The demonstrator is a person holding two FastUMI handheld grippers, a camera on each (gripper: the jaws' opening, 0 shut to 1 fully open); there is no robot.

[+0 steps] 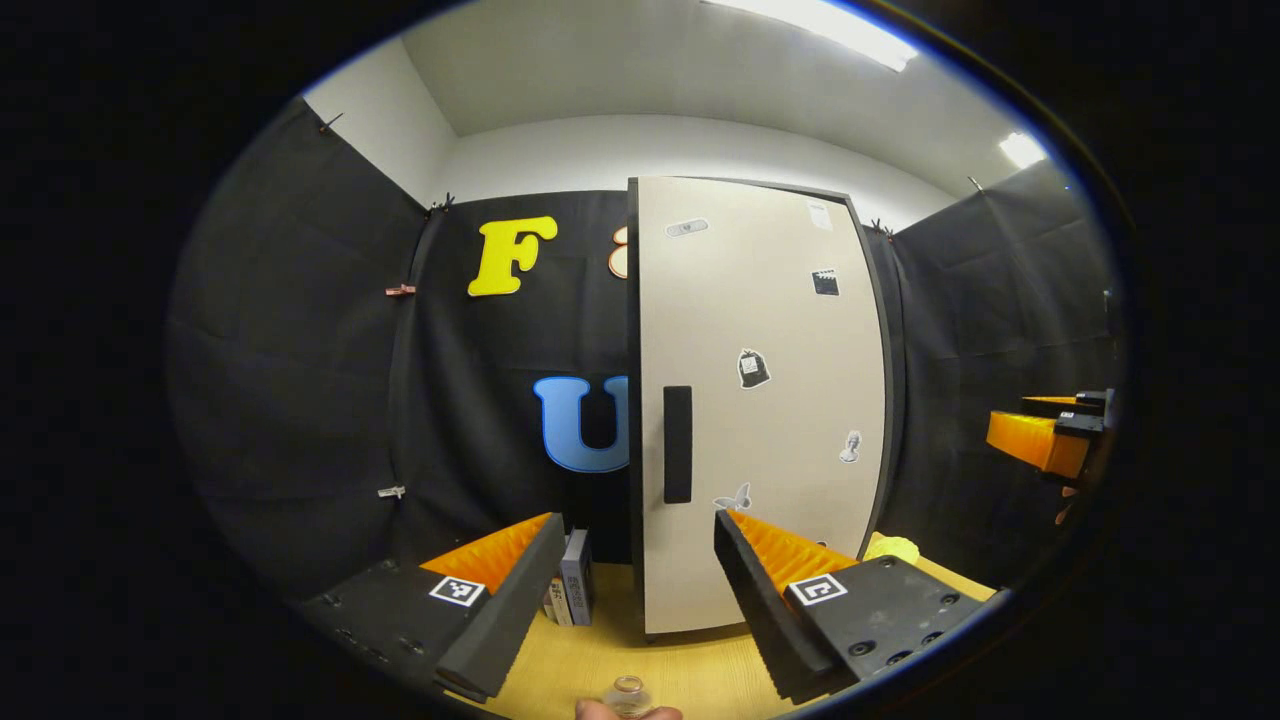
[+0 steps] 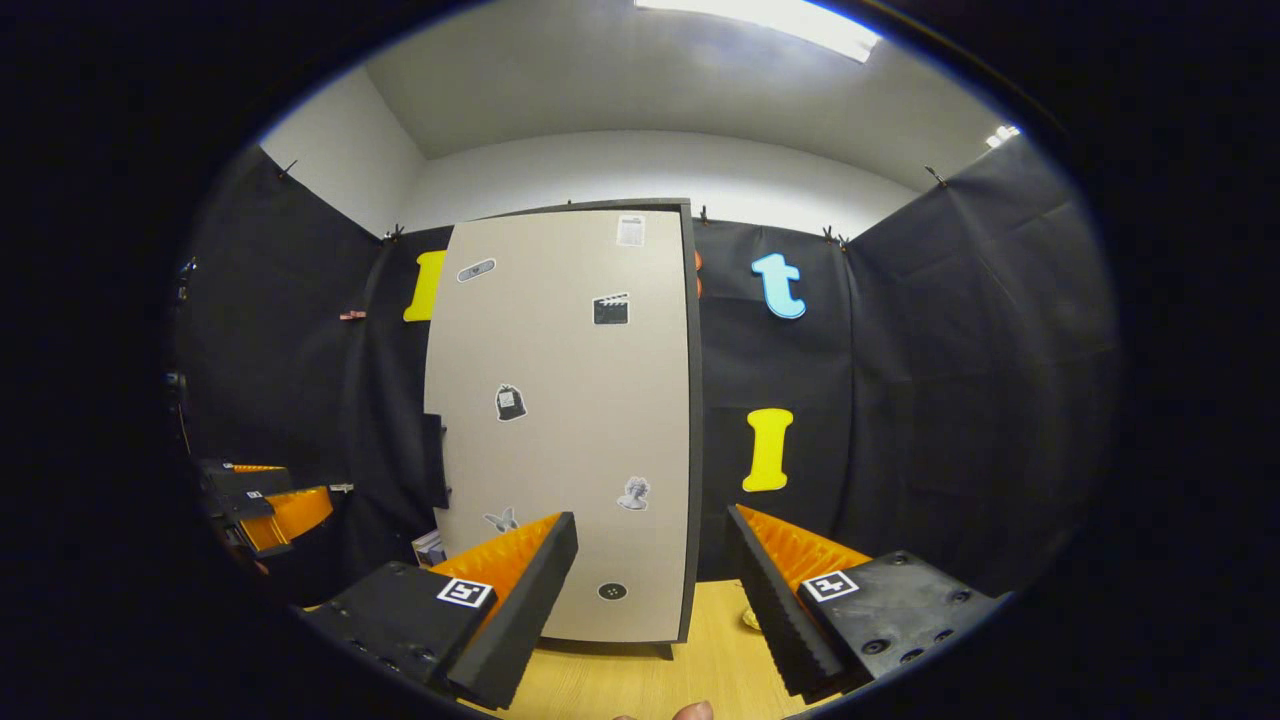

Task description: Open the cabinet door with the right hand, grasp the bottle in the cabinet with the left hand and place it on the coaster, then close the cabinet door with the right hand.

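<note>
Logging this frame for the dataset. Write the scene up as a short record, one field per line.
cabinet door: shut, stickers on its face
door handle: dark vertical bar at the door's left edge, untouched
left gripper: open, holding nothing, facing the door
right gripper: open, holding nothing, facing the door
table: wooden, cabinet stands on it
books: upright, left of the cabinet
small glass bottle: on the table's near edge

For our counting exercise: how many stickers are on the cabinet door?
7 on the cabinet door: pill-shaped sticker and paper label at top, clapperboard below the label, bag mid-left, bust lower right, butterfly lower left, round dot at bottom. The right gripper may hide more.
</note>
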